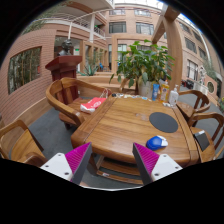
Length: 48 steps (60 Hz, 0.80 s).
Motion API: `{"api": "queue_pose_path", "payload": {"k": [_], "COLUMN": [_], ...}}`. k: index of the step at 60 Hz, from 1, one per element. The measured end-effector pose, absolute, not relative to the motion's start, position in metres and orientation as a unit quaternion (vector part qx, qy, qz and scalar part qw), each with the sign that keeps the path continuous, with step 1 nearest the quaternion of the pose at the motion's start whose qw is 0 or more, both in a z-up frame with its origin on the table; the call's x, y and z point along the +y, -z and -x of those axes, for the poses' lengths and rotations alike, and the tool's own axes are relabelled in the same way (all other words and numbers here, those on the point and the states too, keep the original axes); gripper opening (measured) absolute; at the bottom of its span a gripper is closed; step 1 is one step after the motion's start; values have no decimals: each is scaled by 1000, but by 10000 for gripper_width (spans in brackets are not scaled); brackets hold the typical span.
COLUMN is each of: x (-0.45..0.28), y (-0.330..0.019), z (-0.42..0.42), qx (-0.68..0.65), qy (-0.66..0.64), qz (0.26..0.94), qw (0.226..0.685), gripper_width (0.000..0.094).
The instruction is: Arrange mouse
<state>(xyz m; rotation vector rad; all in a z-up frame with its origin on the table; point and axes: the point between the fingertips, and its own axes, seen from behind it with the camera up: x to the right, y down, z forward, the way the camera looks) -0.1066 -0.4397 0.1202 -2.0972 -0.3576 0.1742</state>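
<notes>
A blue mouse point(155, 143) lies on the wooden table point(125, 125), close to its near right edge. A dark round mouse mat point(164, 122) lies on the table just beyond the mouse. My gripper point(112, 160) hovers in front of the table's near edge, above a chair seat. Its two fingers with magenta pads point(78, 160) stand wide apart, with nothing between them. The mouse is ahead of and just above the right finger point(152, 160).
Wooden chairs point(68, 100) surround the table, one directly below my fingers. A red item point(94, 102) lies on the left chair. A potted plant point(143, 66) and a bottle point(173, 96) stand beyond the table. A brick building is behind.
</notes>
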Motion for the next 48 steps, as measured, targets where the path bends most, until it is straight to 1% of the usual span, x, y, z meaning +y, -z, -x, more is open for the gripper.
{"api": "queue_pose_path", "payload": {"k": [7,11,19,31,41,48], "x": [-445,-440,-427,-374,-330,-298], "y": [-103,-76,-42,-18,5,7], "z": [83,60,16,-21,-32,-42], "qx": [-126,-106,-55,-4,17,24], "qy": [-53,-44,-34,-39,-50,-37], "qz": [873,881,895,896,901,897], "qw": [469,459,441,442,431,441], "gripper_width": [845,844,835,847,847,848]}}
